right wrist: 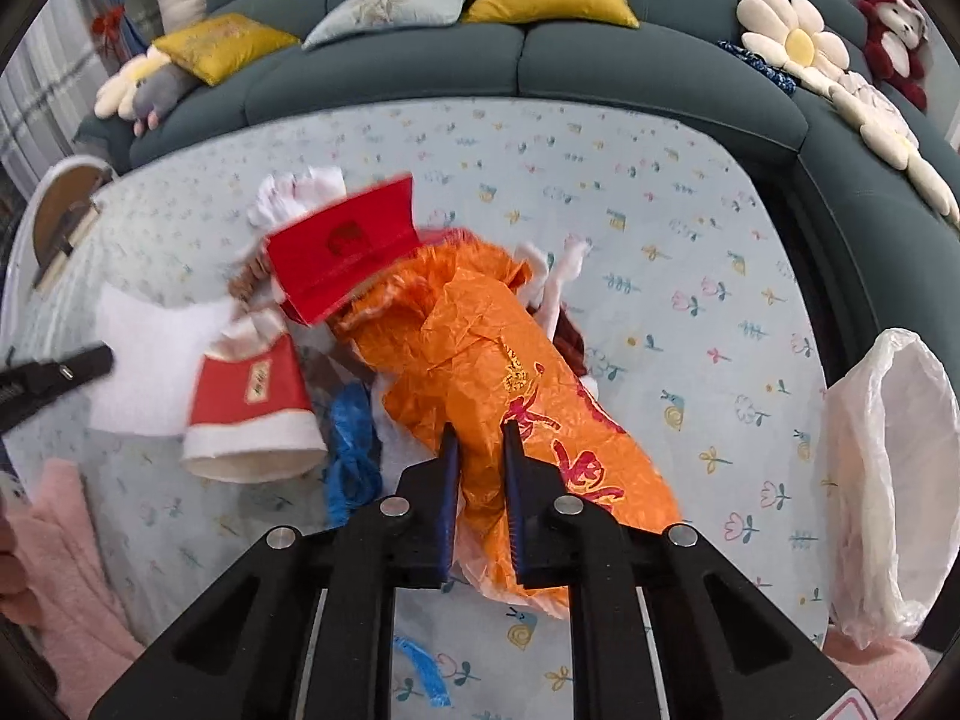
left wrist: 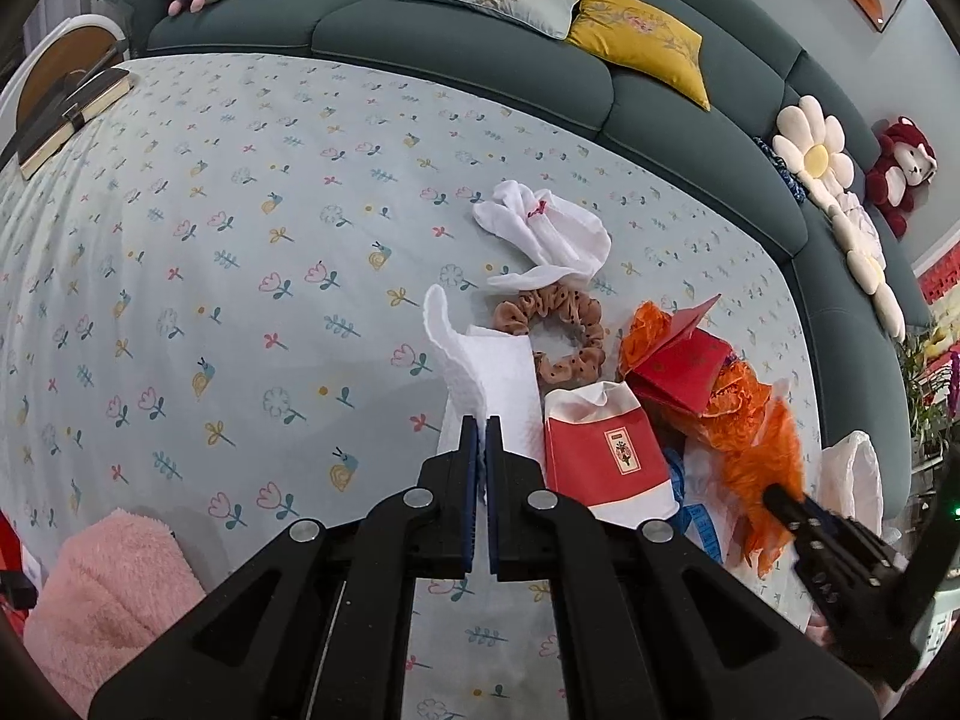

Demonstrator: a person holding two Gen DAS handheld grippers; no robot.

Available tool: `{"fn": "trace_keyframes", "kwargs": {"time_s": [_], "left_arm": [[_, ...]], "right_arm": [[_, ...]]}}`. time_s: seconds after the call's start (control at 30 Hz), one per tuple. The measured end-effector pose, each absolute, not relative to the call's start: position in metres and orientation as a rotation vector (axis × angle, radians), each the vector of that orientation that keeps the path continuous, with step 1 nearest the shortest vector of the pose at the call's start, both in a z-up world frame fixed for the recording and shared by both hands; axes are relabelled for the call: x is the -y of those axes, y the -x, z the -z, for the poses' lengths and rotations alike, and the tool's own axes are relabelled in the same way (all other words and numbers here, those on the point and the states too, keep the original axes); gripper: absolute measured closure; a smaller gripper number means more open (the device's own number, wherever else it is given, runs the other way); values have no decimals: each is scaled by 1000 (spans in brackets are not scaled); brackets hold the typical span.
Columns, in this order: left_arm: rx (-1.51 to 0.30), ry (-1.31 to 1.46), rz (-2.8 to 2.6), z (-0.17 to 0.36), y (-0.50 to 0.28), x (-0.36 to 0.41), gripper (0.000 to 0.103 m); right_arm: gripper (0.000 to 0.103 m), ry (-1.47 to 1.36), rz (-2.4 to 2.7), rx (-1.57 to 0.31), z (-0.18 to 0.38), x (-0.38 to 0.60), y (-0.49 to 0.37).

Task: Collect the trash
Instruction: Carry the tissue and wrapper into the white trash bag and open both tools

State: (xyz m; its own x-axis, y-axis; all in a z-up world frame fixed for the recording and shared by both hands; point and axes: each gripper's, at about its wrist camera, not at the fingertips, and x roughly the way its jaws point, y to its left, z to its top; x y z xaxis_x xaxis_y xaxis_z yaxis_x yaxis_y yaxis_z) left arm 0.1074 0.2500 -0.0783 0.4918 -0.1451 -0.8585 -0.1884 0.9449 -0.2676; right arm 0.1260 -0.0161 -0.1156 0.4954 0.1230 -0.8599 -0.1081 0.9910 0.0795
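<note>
Setting: a living room, with a teal sectional sofa (left wrist: 456, 54) curving from 9 through 12 to 3 o'clock around a low table under a floral cloth (left wrist: 198, 276).

Item 1, orange plastic bag (right wrist: 480, 360): largest piece of trash, crumpled, lying from table centre toward 5 o'clock in the right wrist view. The right gripper (right wrist: 480, 438) has its jaws narrowed onto a gathered fold of it, pads pressing the film. Risk: the film is thin and slippery, so the pinch may hold only a loose layer and slide off on lifting.

Item 2, red folder (right wrist: 342, 252): rests on the bag's far end at 10 o'clock. Risk: raising the bag is likely to tip it off, perhaps over the table edge.

Item 3, white paper towel (left wrist: 486, 372): held upright by the left gripper (left wrist: 482, 426), jaws fully closed on its lower edge. Risk: the sheet is limp and could tear or slip free.

Item 4, red-and-white paper cup (left wrist: 606, 450): on its side, just beside the towel at 3 o'clock. Risk: a swinging towel could roll it.

Item 5, white plastic bag (right wrist: 888, 480): at the table's 3 o'clock edge, apparently the collection bag; its mouth looks slack, so drops may miss.

Item 6, brown scrunchie (left wrist: 552, 330): not evidently trash; could be swept up by mistake.
</note>
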Motion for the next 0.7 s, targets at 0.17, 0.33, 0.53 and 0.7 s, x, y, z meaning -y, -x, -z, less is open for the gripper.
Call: {"fn": "trace_keyframes", "kwargs": {"time_s": [0.17, 0.33, 0.53, 0.7], "left_arm": [[-1084, 384, -43, 84, -103, -259, 100], [-1124, 458, -103, 104, -96, -283, 78], [-1170, 572, -126, 133, -92, -304, 58], [-1181, 572, -105, 145, -95, -298, 62]], "right_arm": [[91, -64, -166, -982, 89, 19, -121], [91, -88, -209, -932, 66, 12, -116], [91, -85, -243, -926, 60, -2, -114], [91, -64, -256, -938, 63, -12, -114]]}}
